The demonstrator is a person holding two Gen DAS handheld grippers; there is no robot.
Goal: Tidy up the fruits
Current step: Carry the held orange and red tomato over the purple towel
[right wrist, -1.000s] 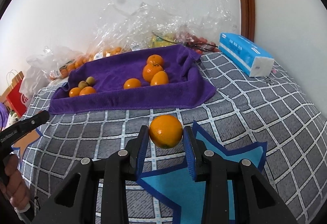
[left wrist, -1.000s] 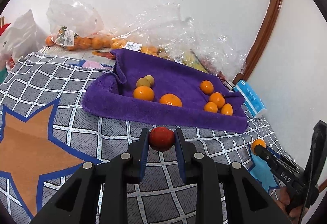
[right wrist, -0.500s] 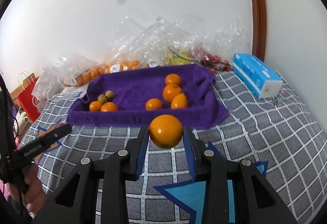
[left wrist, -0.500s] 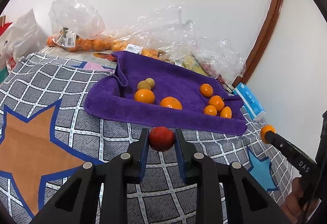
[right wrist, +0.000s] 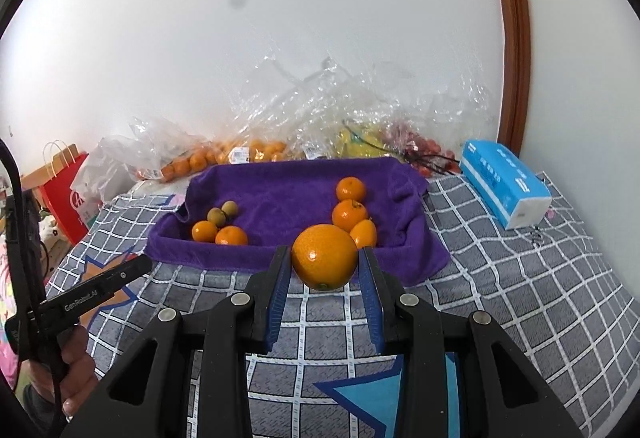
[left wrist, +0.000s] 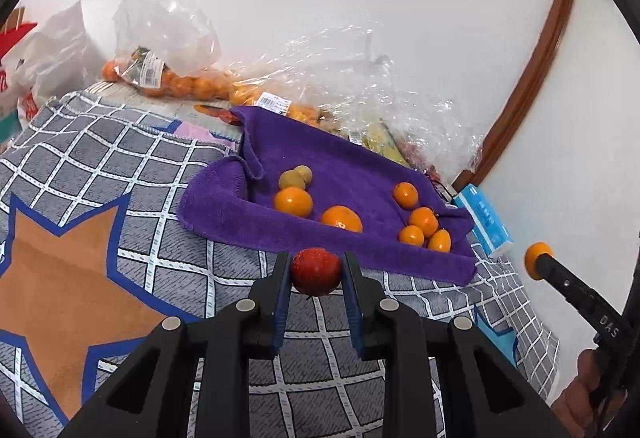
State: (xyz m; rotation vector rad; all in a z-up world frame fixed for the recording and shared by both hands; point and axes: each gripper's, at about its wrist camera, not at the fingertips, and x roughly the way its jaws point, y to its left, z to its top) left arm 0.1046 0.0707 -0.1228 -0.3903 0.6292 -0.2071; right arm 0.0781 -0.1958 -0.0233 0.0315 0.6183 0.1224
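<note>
Left gripper (left wrist: 316,272) pinches a soft red fruit (left wrist: 316,270), right gripper (right wrist: 325,264) a firm, round orange (right wrist: 324,262); both probably roll, so grip mid-girth

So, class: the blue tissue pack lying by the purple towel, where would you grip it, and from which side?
Grip the tissue pack across its narrow width, near the middle of its length, coming from above. It lies flat on the checked blanket, a long soft block with its top face clear and nothing touching its long sides, so the fingers can likely straddle it. Both grippers are full now.
</note>
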